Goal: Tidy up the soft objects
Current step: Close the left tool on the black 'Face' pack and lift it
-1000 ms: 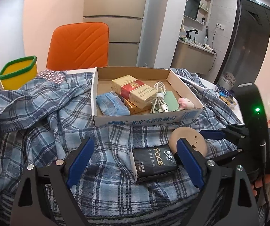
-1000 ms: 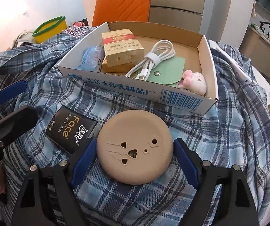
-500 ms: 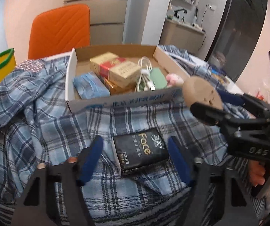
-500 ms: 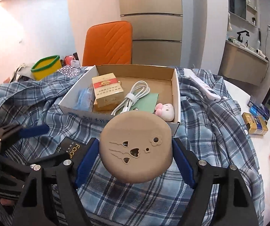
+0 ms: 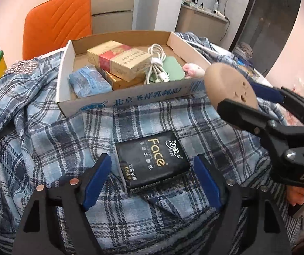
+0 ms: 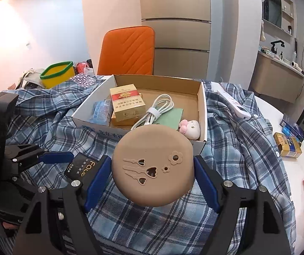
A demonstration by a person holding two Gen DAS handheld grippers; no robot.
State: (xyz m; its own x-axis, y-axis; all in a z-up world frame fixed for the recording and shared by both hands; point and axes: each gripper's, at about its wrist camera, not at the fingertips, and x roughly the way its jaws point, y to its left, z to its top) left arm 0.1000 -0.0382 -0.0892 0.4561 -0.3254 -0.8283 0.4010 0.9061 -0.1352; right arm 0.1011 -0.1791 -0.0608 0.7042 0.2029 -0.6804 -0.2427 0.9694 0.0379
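A black tissue pack marked "Face" lies on the blue plaid shirt. My left gripper straddles it; its jaws are opening and the blue pads stand just off both sides. One of its blue fingers shows in the right wrist view, beside the same pack. My right gripper is shut on a tan round soft disc and holds it above the shirt, in front of the cardboard box. In the left wrist view that disc and right gripper hang at the box's near right corner.
The box holds cigarette cartons, a blue tissue pack, a white cable, a green pouch and a pink plush. An orange chair and yellow bin stand behind. Small packs lie on the white table at right.
The right gripper lifted the tan disc off the shirt toward the box. The left gripper dropped closer over the black pack; its jaws narrowed, then widened again.
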